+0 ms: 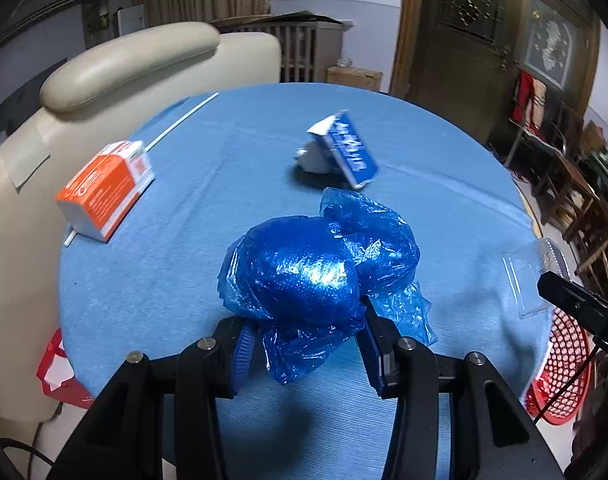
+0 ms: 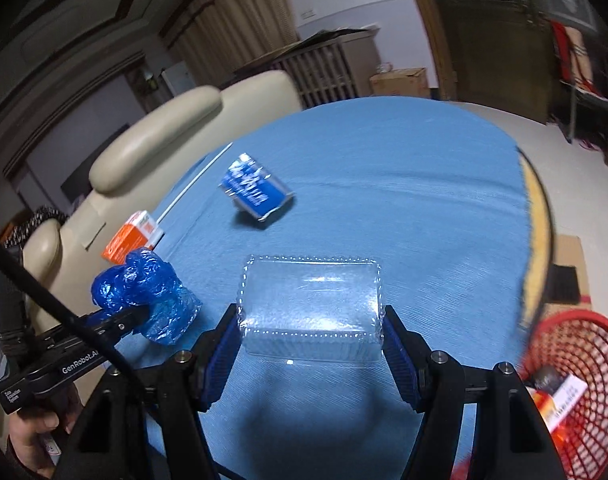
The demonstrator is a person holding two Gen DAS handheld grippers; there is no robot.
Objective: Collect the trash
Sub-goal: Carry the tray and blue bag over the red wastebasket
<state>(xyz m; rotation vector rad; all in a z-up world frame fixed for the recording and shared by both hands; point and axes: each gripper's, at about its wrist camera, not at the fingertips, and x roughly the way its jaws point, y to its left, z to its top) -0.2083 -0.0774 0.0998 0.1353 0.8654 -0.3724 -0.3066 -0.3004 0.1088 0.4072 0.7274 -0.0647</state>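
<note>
Two cartons [image 1: 104, 190] [image 1: 346, 150] on the table [image 1: 444, 200] — red basket [image 2: 576, 392] beside.

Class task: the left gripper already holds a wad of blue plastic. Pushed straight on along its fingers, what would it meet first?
Probably the blue and white carton lying on the table, just beyond the blue plastic wad in the left gripper; depth is uncertain.

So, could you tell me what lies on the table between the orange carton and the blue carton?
Only bare blue tablecloth lies between the orange carton and the blue carton; the left wrist view shows it best.
</note>
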